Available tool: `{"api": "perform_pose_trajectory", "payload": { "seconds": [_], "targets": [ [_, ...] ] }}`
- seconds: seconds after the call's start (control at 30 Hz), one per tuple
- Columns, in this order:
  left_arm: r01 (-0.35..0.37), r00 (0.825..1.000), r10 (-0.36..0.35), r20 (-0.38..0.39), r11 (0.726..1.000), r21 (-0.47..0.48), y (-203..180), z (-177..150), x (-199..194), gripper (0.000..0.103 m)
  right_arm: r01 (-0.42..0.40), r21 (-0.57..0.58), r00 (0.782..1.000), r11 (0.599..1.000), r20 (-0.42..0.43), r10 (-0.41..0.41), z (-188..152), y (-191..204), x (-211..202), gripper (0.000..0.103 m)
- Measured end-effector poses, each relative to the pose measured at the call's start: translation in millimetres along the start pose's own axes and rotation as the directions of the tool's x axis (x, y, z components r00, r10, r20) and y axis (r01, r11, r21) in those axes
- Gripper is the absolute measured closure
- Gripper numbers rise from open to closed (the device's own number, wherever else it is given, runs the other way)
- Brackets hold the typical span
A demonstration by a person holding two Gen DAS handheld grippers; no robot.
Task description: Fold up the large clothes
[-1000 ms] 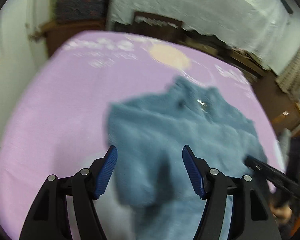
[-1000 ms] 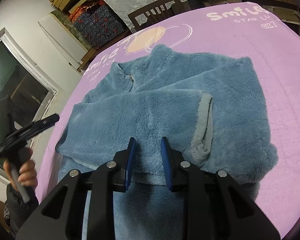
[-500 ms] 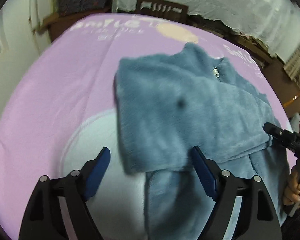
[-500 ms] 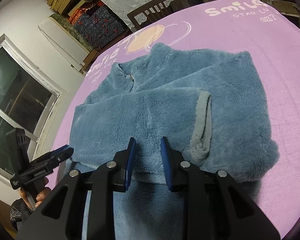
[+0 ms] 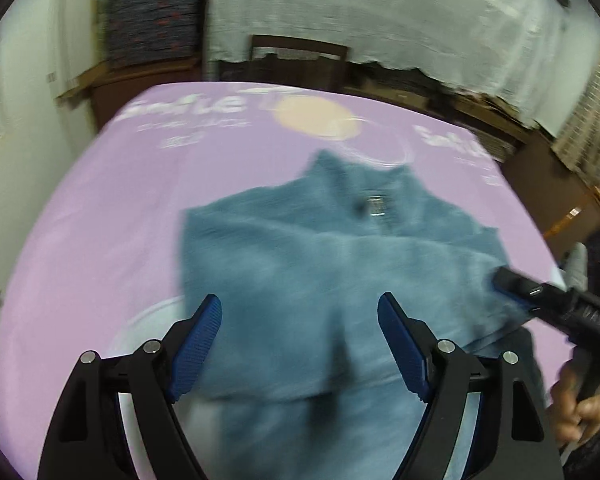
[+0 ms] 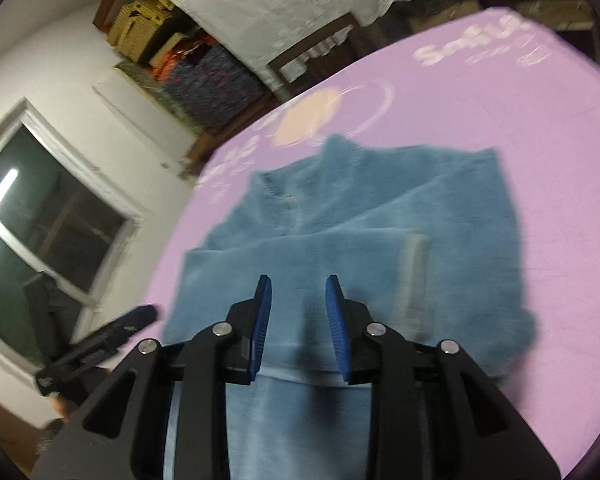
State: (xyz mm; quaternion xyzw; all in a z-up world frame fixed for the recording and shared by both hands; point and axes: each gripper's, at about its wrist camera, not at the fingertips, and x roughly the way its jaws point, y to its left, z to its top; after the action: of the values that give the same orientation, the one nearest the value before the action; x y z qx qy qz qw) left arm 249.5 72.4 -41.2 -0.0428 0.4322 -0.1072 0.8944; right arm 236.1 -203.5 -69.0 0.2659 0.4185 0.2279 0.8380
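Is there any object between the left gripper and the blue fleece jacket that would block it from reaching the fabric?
Nothing visible stands in the way. The left gripper hangs open right above the blue fleece jacket, which lies on the purple sheet. The right gripper is off at the jacket's right edge.

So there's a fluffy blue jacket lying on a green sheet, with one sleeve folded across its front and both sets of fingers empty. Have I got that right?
Nearly. The sheet is lilac purple, not green, as the right wrist view shows. The rest holds: the fluffy blue jacket lies on it with one sleeve folded across its front, and neither the left gripper nor the right gripper holds anything between its fingers.
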Motion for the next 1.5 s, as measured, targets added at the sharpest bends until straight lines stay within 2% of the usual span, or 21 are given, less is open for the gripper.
{"api": "perform_pose_trajectory", "payload": {
  "seconds": [0.1,0.13,0.2,0.27,0.3,0.43,0.5,0.53,0.63,0.7,0.73,0.77,0.8,0.83,0.87,0.97,1.03,1.13,1.27,1.33,1.5],
  "targets": [
    [0.004,0.999,-0.004,-0.044,1.0,0.005,-12.1,5.0,32.3,0.023,-0.052,-0.022,0.996,0.998,-0.073,0.05,4.3,16.8,24.2,0.075],
    [-0.017,0.998,0.017,-0.067,1.0,0.009,-12.0,4.8,45.6,0.023,-0.059,-0.027,0.994,0.998,-0.098,0.057,4.3,20.8,34.1,0.075],
    [-0.064,0.995,0.065,-0.076,0.998,0.02,-6.6,2.1,60.7,0.021,-0.046,-0.022,0.991,0.999,-0.128,0.043,3.8,20.2,46.8,0.075],
    [-0.053,0.997,0.054,-0.048,0.998,0.038,-2.1,-1.4,59.3,0.02,-0.006,-0.016,0.989,1.0,-0.15,0.004,1.4,10.6,53.9,0.079],
    [-0.051,0.997,0.053,-0.048,0.998,0.038,1.8,-3.0,57.9,0.02,-0.005,-0.01,0.989,1.0,-0.151,0.004,1.8,4.9,52.5,0.083],
    [-0.002,0.999,0.003,-0.042,0.999,0.037,16.2,-12.8,48.5,0.02,0.018,0.056,0.992,0.998,-0.126,-0.011,6.1,-26.6,34.1,0.085],
    [-0.025,0.999,0.027,-0.032,0.999,0.045,19.2,-17.9,43.0,0.02,0.013,0.101,0.992,0.995,-0.123,0.0,7.3,-45.3,23.9,0.099],
    [-0.051,0.998,0.052,-0.031,0.998,0.045,21.2,-20.0,41.5,0.019,0.016,0.119,0.993,0.993,-0.121,-0.001,6.7,-52.3,19.8,0.103],
    [-0.041,0.998,0.04,-0.038,0.999,-0.013,35.3,-24.6,33.6,0.019,0.016,0.167,0.994,0.986,-0.107,0.002,5.3,-67.9,8.2,0.103],
    [-0.083,0.996,0.081,-0.034,0.995,-0.056,47.3,-27.7,22.9,0.019,0.056,0.156,0.995,0.986,-0.085,-0.043,6.3,-69.5,-1.6,0.103],
    [-0.084,0.996,0.081,-0.031,0.994,-0.075,53.2,-30.5,17.5,0.019,0.081,0.145,0.995,0.986,-0.068,-0.072,6.7,-69.3,-7.3,0.101],
    [-0.073,0.997,0.071,-0.031,0.992,-0.102,61.7,-34.9,10.1,0.019,0.156,0.134,0.988,0.979,-0.031,-0.153,6.7,-69.7,-19.7,0.091],
    [-0.062,0.998,0.059,-0.029,0.99,-0.124,69.0,-39.8,2.2,0.019,0.211,0.128,0.976,0.969,0.024,-0.216,5.7,-69.2,-33.6,0.088],
    [-0.054,0.998,0.051,-0.025,0.99,-0.133,74.0,-42.7,-3.9,0.019,0.234,0.127,0.968,0.964,0.061,-0.244,4.1,-69.8,-44.7,0.084],
    [-0.05,0.999,0.048,-0.02,0.989,-0.138,78.5,-47.9,-13.3,0.019,0.247,0.133,0.959,0.96,0.106,-0.261,1.9,-69.3,-62.1,0.077],
    [-0.037,0.999,0.037,-0.005,0.991,-0.126,78.7,-58.3,-31.4,0.019,0.2,0.125,0.963,0.972,0.16,-0.219,-11.4,-64.7,-93.1,0.069],
    [-0.003,1.0,0.002,-0.013,0.992,-0.123,73.1,-63.8,-35.5,0.019,0.175,0.108,0.971,0.979,0.145,-0.19,-23.4,-63.1,-99.0,0.065],
    [0.055,0.997,-0.06,-0.048,0.992,-0.114,62.3,-79.0,-36.3,0.019,0.143,0.106,0.986,0.984,0.072,-0.151,-43.3,-64.2,-93.3,0.064],
    [0.115,0.985,-0.129,-0.115,0.986,-0.12,51.6,-103.9,-32.5,0.019,0.159,0.096,0.987,0.983,0.008,-0.161,-68.2,-64.2,-91.0,0.059],
    [0.109,0.987,-0.12,-0.111,0.989,-0.101,47.0,-110.8,-37.0,0.019,0.155,0.097,0.988,0.983,-0.007,-0.155,-77.5,-64.4,-95.4,0.056],
    [0.155,0.98,-0.166,-0.112,0.983,-0.098,39.1,-131.5,-50.0,0.02,0.111,0.121,0.993,0.986,-0.047,-0.106,-102.3,-68.9,-106.7,0.056]
  ]
}}
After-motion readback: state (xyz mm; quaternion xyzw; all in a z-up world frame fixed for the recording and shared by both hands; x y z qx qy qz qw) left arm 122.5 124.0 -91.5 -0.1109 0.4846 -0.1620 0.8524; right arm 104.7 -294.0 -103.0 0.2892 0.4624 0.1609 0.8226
